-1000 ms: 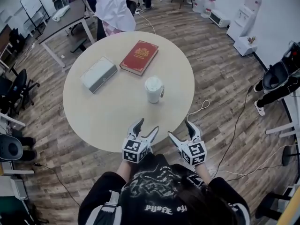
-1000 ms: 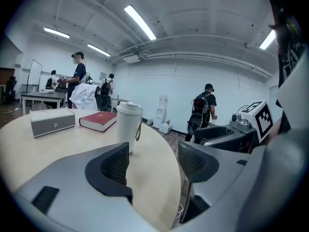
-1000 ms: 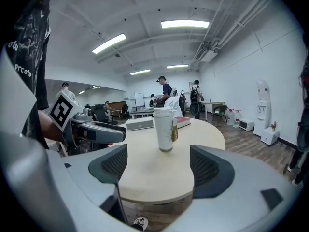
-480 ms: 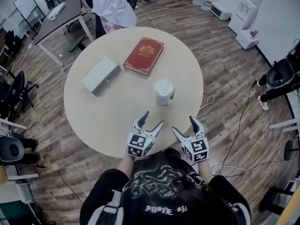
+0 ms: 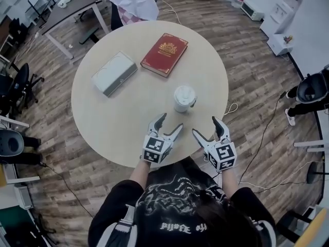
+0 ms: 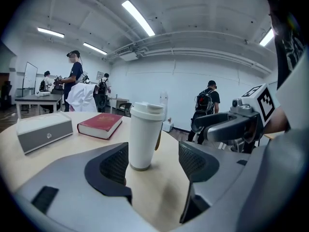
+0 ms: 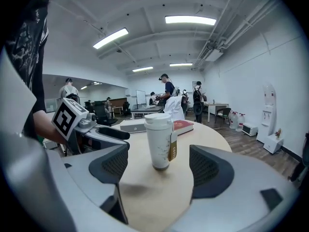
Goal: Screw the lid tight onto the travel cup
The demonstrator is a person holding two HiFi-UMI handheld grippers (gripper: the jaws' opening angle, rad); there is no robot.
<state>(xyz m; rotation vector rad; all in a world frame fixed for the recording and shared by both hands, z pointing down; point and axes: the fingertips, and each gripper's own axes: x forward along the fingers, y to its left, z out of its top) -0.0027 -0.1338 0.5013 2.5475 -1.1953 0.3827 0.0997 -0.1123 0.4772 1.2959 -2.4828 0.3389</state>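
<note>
A white travel cup [image 5: 184,99] with its white lid on top stands upright on the round beige table [image 5: 113,122], right of centre. It shows in the left gripper view [image 6: 144,135] and the right gripper view [image 7: 160,140], ahead of both sets of jaws. My left gripper [image 5: 169,126] hovers over the table's near edge, open and empty, a short way in front of the cup. My right gripper [image 5: 208,126] is beside it to the right, also open with nothing between its fingers. Neither touches the cup.
A red book [image 5: 164,54] and a white-grey box [image 5: 114,73] lie on the table's far half. A person in white stands at the far edge [image 5: 132,1]. A cable [image 5: 230,109] runs over the wooden floor on the right; desks and chairs stand at the left.
Both grippers have moved forward over the table's near edge toward the cup, still open. The cup, book and box have not moved on the table.
</note>
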